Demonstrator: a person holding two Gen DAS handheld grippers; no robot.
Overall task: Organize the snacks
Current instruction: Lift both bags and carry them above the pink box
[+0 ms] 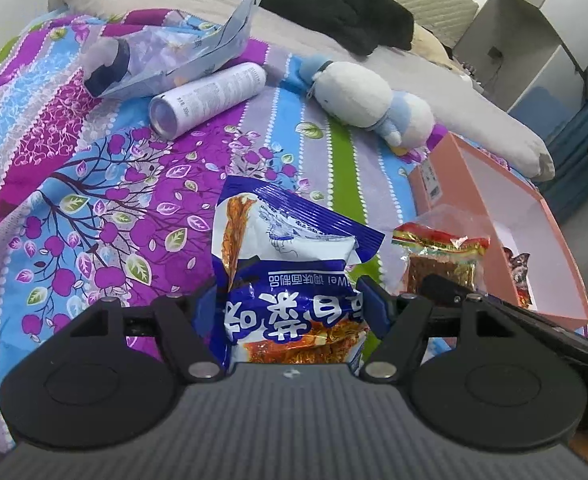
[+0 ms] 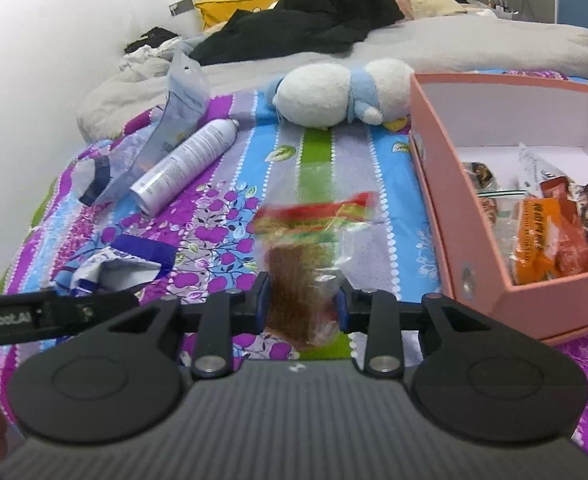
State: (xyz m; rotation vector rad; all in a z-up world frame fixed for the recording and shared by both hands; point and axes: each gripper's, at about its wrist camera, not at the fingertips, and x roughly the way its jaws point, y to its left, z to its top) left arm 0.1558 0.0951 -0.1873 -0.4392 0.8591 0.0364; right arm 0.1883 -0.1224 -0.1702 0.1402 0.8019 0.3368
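Observation:
My left gripper (image 1: 289,304) is shut on a blue and white snack bag (image 1: 285,248) and holds it over the flowered bedspread. The bag also shows crumpled in the right wrist view (image 2: 113,268). My right gripper (image 2: 304,304) is shut on a clear packet of brown snack with a red and green top (image 2: 306,240), just left of the pink box (image 2: 434,184). That packet shows in the left wrist view (image 1: 442,256) beside the pink box (image 1: 474,184). The box holds several wrapped snacks (image 2: 546,236).
A white spray can (image 1: 209,96) (image 2: 185,164), a clear pouch with a dark cap (image 1: 165,60) (image 2: 153,148) and a white and blue plush toy (image 1: 374,100) (image 2: 342,96) lie on the bedspread. Black clothes (image 2: 306,20) and a grey blanket lie behind.

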